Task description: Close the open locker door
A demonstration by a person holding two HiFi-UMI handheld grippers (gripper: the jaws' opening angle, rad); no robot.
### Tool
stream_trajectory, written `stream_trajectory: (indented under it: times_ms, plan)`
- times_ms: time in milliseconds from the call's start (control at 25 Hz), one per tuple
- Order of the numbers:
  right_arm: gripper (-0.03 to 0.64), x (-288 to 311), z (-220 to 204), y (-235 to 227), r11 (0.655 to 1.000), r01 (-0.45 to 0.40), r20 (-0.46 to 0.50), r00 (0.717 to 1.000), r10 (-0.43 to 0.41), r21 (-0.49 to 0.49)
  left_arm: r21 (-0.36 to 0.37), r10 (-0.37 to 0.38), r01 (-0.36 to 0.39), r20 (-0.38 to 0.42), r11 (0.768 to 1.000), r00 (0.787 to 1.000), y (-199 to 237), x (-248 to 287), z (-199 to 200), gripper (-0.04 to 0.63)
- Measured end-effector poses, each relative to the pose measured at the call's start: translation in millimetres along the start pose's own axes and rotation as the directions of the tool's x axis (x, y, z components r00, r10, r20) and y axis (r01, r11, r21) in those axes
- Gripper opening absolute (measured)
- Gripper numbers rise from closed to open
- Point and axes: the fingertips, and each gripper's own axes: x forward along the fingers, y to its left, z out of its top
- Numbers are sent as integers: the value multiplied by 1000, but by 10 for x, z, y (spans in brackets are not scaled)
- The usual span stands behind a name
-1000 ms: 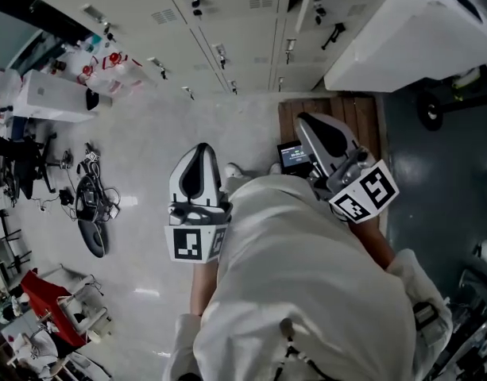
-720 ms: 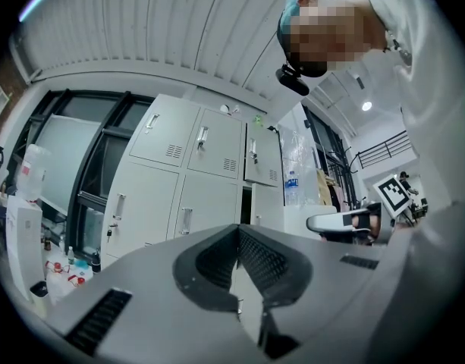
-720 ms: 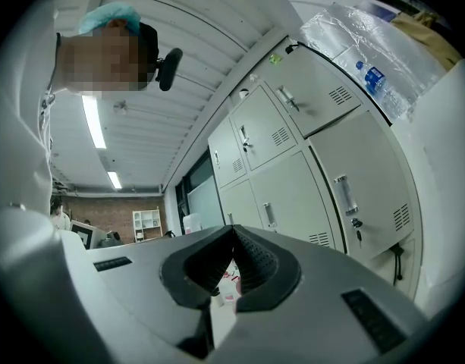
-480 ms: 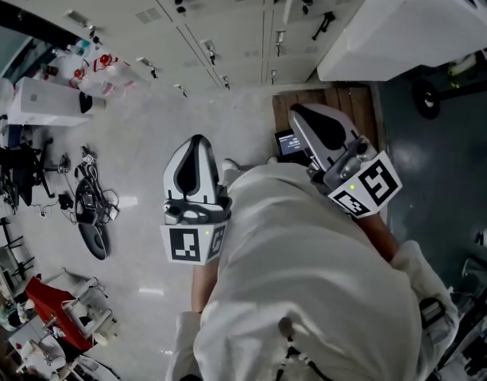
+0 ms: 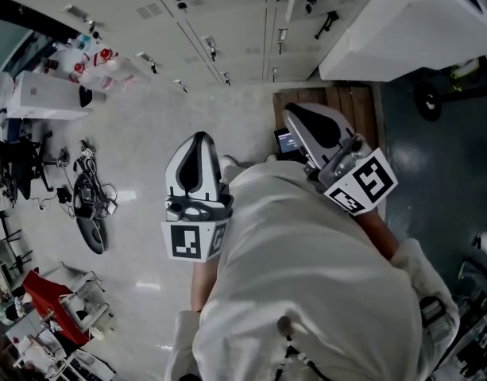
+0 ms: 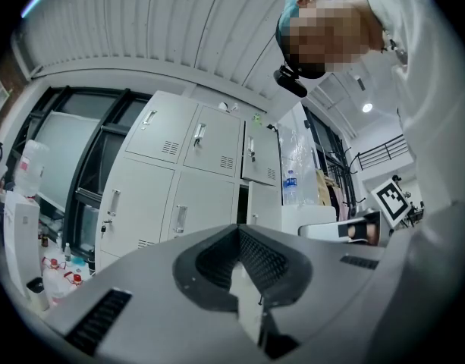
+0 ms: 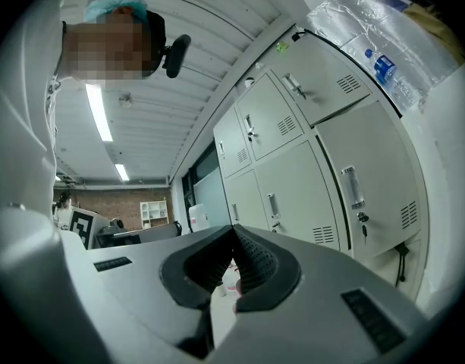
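Swinging on hinges, the open locker door (image 6: 264, 203) should move lightly; it is likely rigid, smooth sheet metal. Push on its free edge. It stands ajar in the locker bank (image 6: 179, 173) ahead, well apart from both claws. The left claw (image 6: 238, 230) and right claw (image 7: 232, 232) are closed and empty.

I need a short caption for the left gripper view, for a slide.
Shut left tongs face lockers, one door ajar.
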Motion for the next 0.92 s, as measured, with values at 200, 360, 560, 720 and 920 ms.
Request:
stream_trajectory:
  times_ms: [200, 360, 560, 720, 920]
  plan:
    - [26, 9, -36, -9, 1000, -3, -8, 1000, 3, 4, 0, 12, -12, -3, 1000, 1000, 16, -27, -17, 8]
    - [26, -5, -56, -7, 1000, -1, -9, 1000, 1, 2, -2, 13, -13, -5, 1000, 1000, 10, -44, -40, 8]
    - [26, -37, -82, -8, 1000, 11, -15, 1000, -11, 1, -8, 15, -15, -10, 1000, 1000, -2, -81, -68, 8]
    - [26, -73, -109, -9, 1000, 22, -19, 1000, -22, 6, -16, 12, -13, -19, 1000, 1000, -23, -118, -102, 8]
    - [26, -75, -151, 8, 1000, 23, -21, 1000, -23, 5, -13, 16, -16, -13, 1000, 1000, -7, -143, -116, 8]
